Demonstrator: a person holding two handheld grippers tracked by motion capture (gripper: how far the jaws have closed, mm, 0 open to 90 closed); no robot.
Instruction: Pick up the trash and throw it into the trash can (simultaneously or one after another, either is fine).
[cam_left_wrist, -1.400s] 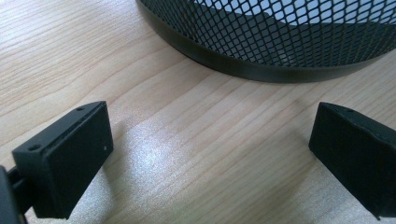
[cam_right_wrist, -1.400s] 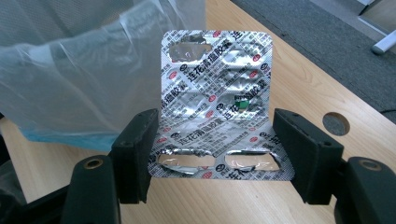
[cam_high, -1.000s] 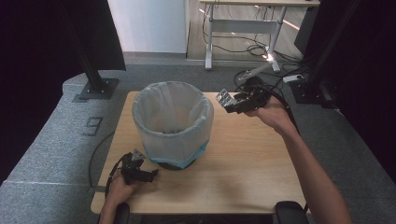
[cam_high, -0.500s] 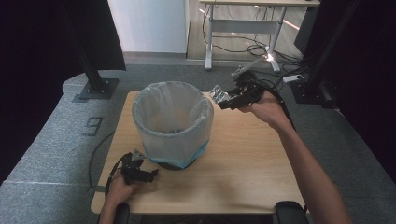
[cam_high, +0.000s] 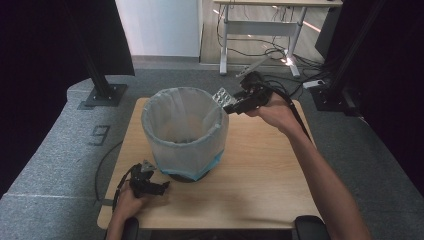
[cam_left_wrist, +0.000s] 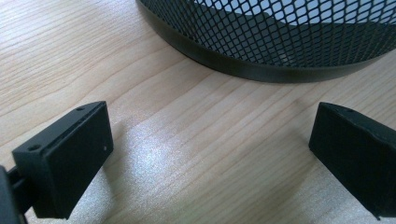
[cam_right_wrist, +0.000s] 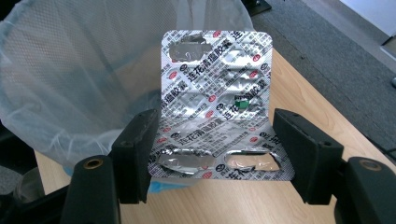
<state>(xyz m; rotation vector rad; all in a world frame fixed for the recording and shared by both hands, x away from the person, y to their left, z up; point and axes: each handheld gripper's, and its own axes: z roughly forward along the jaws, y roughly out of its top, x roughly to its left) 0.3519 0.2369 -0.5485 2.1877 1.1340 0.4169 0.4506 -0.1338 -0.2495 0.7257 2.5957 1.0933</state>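
A silver foil blister pack (cam_right_wrist: 215, 93) printed with red and black characters, several of its pockets torn, sits between the jaws of my right gripper (cam_right_wrist: 212, 154), which is shut on its two side edges. In the high view that right gripper (cam_high: 229, 102) holds the blister pack (cam_high: 220, 95) just above the right rim of a black mesh bin (cam_high: 185, 131) lined with a pale blue bag. My left gripper (cam_high: 162, 186) rests low on the table at the bin's front left, its jaws wide open with bare wood between them. The bin's mesh base (cam_left_wrist: 280, 42) lies just beyond the left gripper (cam_left_wrist: 210, 158).
The bin stands on a light wooden table (cam_high: 260, 170) with grey carpeted flooring around it. Black stands (cam_high: 102, 90) rise at the back left and right, and a white desk frame with cables (cam_high: 260, 35) is behind the table.
My right gripper has carried the blister pack left and up, from beside the bin's right side to its rim. The left gripper has stayed in place.
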